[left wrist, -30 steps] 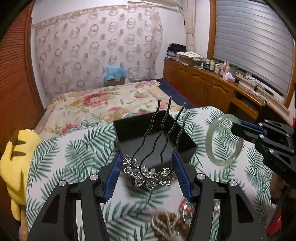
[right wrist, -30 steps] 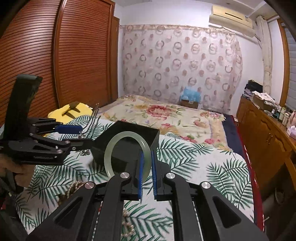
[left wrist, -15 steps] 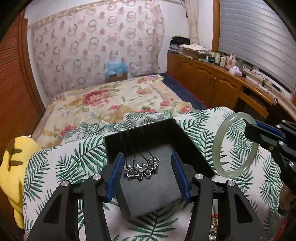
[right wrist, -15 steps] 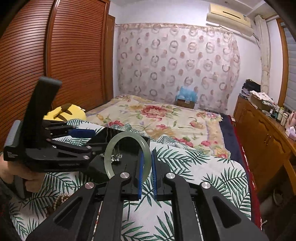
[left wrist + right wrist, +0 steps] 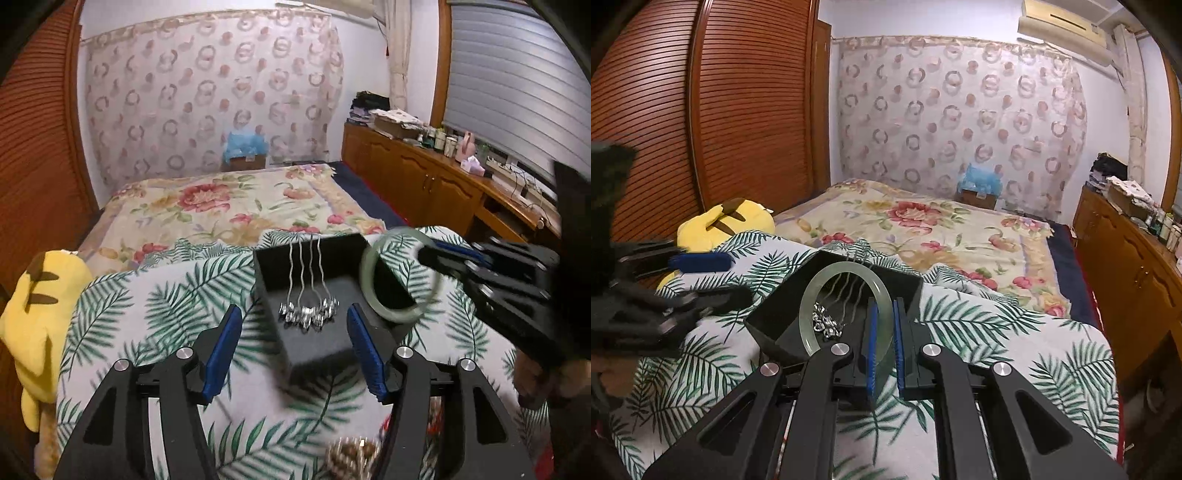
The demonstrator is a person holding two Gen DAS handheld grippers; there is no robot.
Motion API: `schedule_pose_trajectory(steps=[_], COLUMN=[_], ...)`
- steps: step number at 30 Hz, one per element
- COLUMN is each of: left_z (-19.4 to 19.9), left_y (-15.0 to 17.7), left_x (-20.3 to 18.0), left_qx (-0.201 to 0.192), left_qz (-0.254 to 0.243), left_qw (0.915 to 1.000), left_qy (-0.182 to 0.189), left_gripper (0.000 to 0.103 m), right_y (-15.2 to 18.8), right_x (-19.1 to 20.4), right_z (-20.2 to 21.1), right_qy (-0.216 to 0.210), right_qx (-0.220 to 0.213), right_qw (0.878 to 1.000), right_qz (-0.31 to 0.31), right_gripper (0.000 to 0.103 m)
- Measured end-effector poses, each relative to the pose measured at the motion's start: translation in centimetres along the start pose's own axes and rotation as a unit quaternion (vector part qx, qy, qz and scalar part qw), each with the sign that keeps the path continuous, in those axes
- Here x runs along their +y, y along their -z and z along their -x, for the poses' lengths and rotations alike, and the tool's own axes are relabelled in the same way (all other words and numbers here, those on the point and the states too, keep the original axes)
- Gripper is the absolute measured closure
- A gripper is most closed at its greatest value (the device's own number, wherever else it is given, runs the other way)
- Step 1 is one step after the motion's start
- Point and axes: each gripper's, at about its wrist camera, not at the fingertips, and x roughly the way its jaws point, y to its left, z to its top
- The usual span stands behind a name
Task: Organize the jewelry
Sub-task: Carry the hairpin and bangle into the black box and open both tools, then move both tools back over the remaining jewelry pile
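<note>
Holding: my right gripper (image 5: 884,343) has its blue pads closed on the rim of the pale green, translucent stone-like bangle (image 5: 846,295), which stands upright just above the near edge of the box.
Bangle handling: I judge it rigid, smooth and slippery, fairly dense for its size, and brittle if dropped on a hard edge; the pinch across the band's thickness is narrow, so it could pivot.
Best hold: on the band itself, pads square across it, as it is now; lower it rather than let it fall.
Hair comb: the silver four-pronged metal hair comb with a jewelled head (image 5: 308,291) lies in the box, prongs pointing away from me; stiff, light, thin wires that could snag the bangle.
Box: the black square open box (image 5: 266,273) sits on the palm-leaf bedcover (image 5: 155,306), which is soft, so it may tip under a push.
Left gripper: my left gripper (image 5: 293,347) is empty, its jaws have just been widening, nothing between them, poised before the box.
Nearby: a brown beaded string (image 5: 351,458) lies below, blurred.
</note>
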Motion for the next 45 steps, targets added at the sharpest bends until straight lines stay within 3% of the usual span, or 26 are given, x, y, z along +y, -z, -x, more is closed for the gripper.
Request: schedule_pose_trajectory(steps=[13,20,26,30,36,45], left_z=[1.9,2.0,2.3,1.9,0.8,0.3], left_y=[5.3,7.6,8.8,9.7,10.5,10.8], left_x=[-0.2,-0.3,-0.4,-0.4,-0.3,-0.7], left_qx=[0.027,0.046,0.050,0.062,0.080,0.093], left_qz=[0.008,0.015,0.019,0.017,0.019,0.011], left_qw=[0.9994,0.9984,0.9982,0.9976,0.9963,0.9954], left_qy=[0.020,0.028,0.026,0.026,0.024,0.022], left_gripper=[0.043,0.042,0.037,0.037,0.036,0.036], right_y=[0.7,1.5,4.1,7.1,10.8,12.0], right_x=[1.3,1.3,1.7,1.3,0.8,2.2], right_z=[-3.7,-0.5,3.7,5.4,4.8,4.3], right_qy=[-0.018,-0.021,-0.037,-0.050,-0.051,-0.065], right_qx=[0.048,0.030,0.029,0.053,0.116,0.148], right_qw=[0.999,0.999,0.999,0.997,0.992,0.986], right_qz=[0.003,0.005,0.015,0.010,0.017,0.042], right_gripper=[0.088,0.088,0.088,0.088,0.087,0.086])
